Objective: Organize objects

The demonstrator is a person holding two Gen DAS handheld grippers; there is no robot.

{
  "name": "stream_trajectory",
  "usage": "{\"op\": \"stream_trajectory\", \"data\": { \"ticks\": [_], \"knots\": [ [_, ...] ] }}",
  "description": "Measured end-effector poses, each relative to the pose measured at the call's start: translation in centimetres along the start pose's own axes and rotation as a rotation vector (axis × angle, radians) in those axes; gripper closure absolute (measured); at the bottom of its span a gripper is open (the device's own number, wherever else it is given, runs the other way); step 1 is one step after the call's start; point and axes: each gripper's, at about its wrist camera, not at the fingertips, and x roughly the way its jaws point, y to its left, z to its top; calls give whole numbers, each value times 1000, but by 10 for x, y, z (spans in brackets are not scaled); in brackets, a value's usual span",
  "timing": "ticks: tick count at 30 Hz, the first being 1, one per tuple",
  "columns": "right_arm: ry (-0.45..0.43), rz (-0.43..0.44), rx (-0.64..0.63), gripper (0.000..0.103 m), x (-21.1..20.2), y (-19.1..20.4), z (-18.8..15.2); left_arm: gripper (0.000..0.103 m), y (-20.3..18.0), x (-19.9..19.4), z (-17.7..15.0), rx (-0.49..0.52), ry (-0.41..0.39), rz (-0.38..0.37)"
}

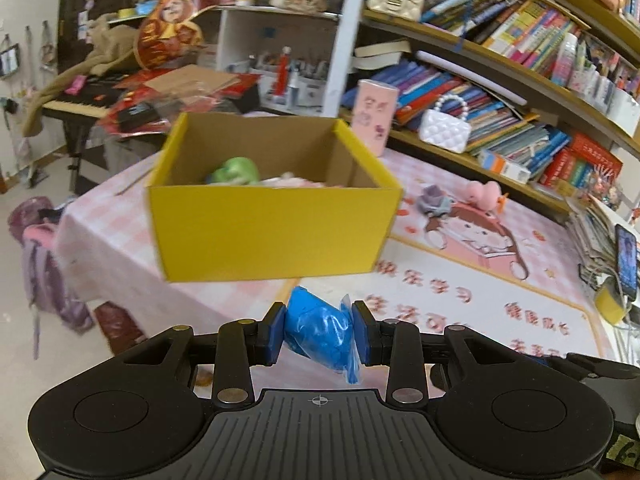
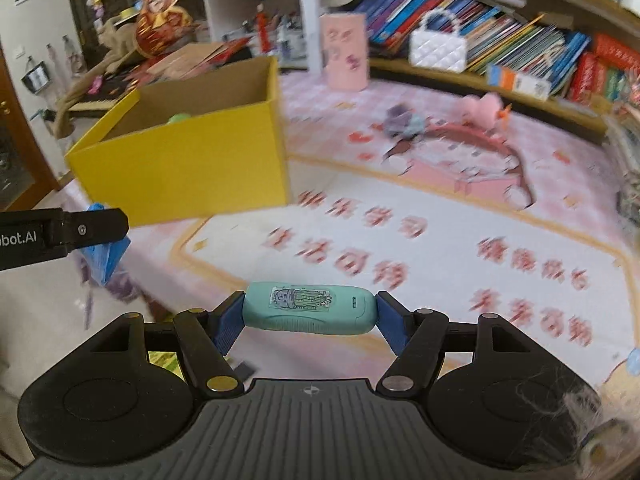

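The left gripper [image 1: 319,331] pinches a blue plastic-wrapped lump [image 1: 320,334] between its 2 blue pads, held above the near edge of the counter [image 1: 480,300], just in front of the yellow cardboard box [image 1: 272,232]. The box stands open on the counter's pink checked cloth, with a green toy [image 1: 236,170] and some pale pink items lying inside. The right gripper [image 2: 310,312] clamps a teal oblong case [image 2: 310,311] crosswise, 1 pad on each end, a small picture sticker on its upper face; it hangs over the cartoon mat to the right of the box. Farther back on the counter lie a purple toy [image 1: 434,198] and a pink plush [image 1: 484,192], near each other, with a white quilted handbag [image 1: 444,130] on the bookshelf behind them.
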Motion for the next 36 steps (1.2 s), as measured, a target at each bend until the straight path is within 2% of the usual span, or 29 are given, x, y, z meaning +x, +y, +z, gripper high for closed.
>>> {"op": "stream_trajectory", "data": {
  "ticks": [9,19,36],
  "knots": [
    [4,50,-35,36,2,47,-4,70,44,-26,-7,-48,-38,65],
    [-55,47,-97,36,-2,72,11,70,58,-32,8,-47,-108,39],
    [-159,33,-135,36,13,81,82,70,70,-3,67,-44,-239,47]
  ]
}}
